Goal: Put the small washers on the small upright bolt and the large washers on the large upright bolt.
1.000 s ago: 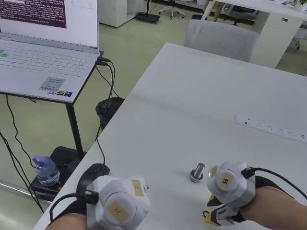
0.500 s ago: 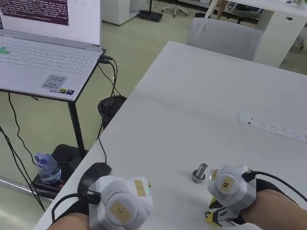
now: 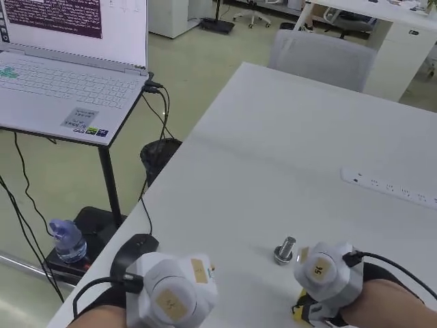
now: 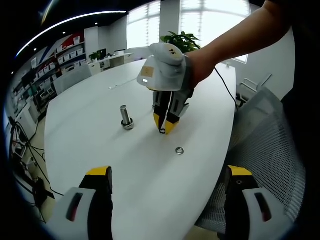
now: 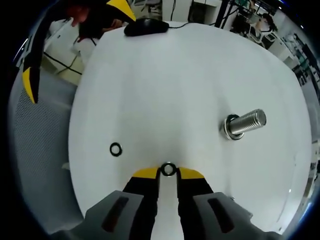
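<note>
One washer [image 5: 168,169] sits pinched at the tips of the right gripper [image 5: 168,173] by the near edge of the worktop [image 3: 273,150], left gripper [image 4: 167,172] gaping empty; so shallow a hold could drop it before the bolt [image 5: 245,124].

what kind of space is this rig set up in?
Looks like an open office or lab: white table with a power strip, laptop on a stand beside it, grey office chair at the far end.
</note>
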A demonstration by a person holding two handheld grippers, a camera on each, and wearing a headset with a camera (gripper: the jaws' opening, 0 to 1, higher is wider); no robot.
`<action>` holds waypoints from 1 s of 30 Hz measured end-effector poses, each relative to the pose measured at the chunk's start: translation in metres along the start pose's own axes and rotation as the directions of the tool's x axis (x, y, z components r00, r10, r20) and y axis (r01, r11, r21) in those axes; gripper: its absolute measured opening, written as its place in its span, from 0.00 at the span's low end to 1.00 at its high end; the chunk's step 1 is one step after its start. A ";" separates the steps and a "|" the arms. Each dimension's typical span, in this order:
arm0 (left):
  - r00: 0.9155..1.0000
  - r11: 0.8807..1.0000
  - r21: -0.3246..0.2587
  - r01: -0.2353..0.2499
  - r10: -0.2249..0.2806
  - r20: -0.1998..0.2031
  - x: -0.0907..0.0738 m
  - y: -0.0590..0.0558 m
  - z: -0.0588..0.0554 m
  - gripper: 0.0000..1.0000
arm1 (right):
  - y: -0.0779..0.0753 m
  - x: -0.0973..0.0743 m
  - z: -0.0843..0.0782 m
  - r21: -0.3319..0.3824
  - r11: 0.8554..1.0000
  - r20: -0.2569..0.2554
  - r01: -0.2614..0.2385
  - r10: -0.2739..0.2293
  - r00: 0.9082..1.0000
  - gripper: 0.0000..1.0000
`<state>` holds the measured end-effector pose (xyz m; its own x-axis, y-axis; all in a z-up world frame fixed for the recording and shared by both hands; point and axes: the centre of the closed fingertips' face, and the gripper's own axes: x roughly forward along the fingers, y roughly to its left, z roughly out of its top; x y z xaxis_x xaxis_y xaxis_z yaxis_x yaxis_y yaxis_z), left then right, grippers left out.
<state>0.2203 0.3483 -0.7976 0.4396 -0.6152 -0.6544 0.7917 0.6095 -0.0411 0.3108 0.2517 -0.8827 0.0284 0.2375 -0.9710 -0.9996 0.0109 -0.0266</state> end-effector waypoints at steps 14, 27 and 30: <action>1.000 1.000 0.011 -0.002 0.002 -0.009 -0.003 0.002 0.002 0.90 | -0.004 -0.002 0.000 0.062 0.998 0.009 0.017 -0.017 1.000 0.13; 1.000 1.000 0.013 -0.001 0.001 -0.014 -0.002 0.002 -0.001 0.90 | -0.018 -0.033 -0.028 0.143 0.989 0.011 0.046 -0.048 0.999 0.13; 1.000 1.000 0.020 0.005 -0.004 -0.017 -0.001 0.001 0.000 0.90 | -0.023 -0.042 -0.042 0.156 0.986 0.000 0.058 -0.059 0.998 0.13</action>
<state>0.2205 0.3492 -0.7970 0.4291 -0.6094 -0.6667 0.8022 0.5964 -0.0289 0.3322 0.2002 -0.8515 0.0873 0.2367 -0.9676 -0.9833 0.1763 -0.0456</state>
